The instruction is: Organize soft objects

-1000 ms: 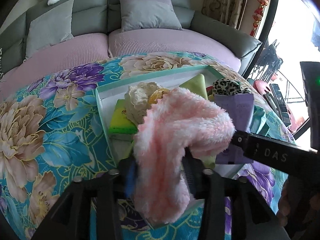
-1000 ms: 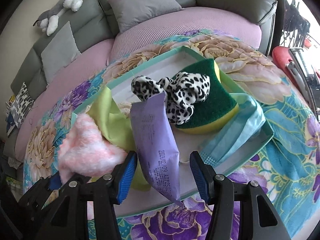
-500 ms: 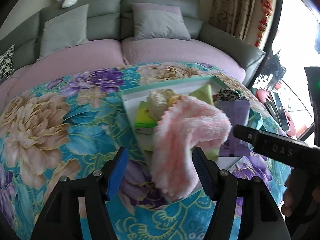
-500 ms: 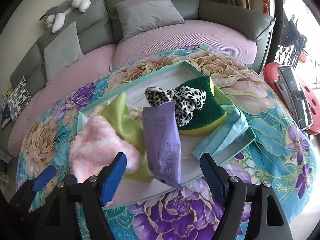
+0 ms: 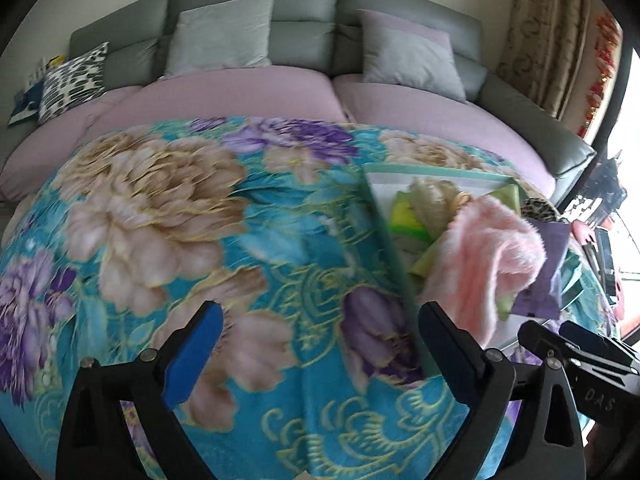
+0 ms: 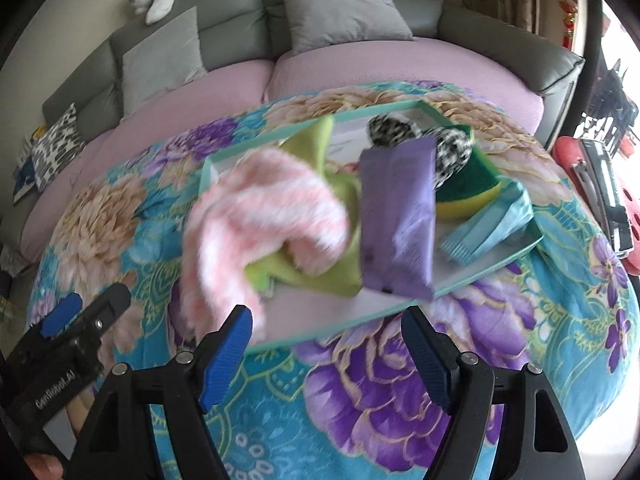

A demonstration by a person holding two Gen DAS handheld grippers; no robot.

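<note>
Pointing down at a slant, the left gripper (image 5: 316,344) hangs over the bright flowery blanket (image 5: 168,216), and its blue-padded jaws are opening wide with nothing between them. The right gripper (image 6: 326,354) also tilts down, just in front of the shallow teal-edged tray (image 6: 492,264). Its jaws are spread apart and empty too, with only blanket between them.

The fluffy pink and white cloth (image 6: 260,216) has been let go. It lies heaped on the near left part of the tray, and one end hangs over the tray's front edge onto the blanket. Under it is a yellow-green cloth (image 6: 320,276). Just beside it lies a flat purple packet (image 6: 400,220), whose bottom end reaches the tray's front edge. Behind the packet sit a black and white spotted soft toy (image 6: 448,152) and a green and yellow sponge (image 6: 468,196). A light blue cloth (image 6: 492,228) rests at the tray's right corner.

To the left of the tray there is a lot of bare blanket. A grey and purple sofa (image 5: 280,92) curves behind it.
</note>
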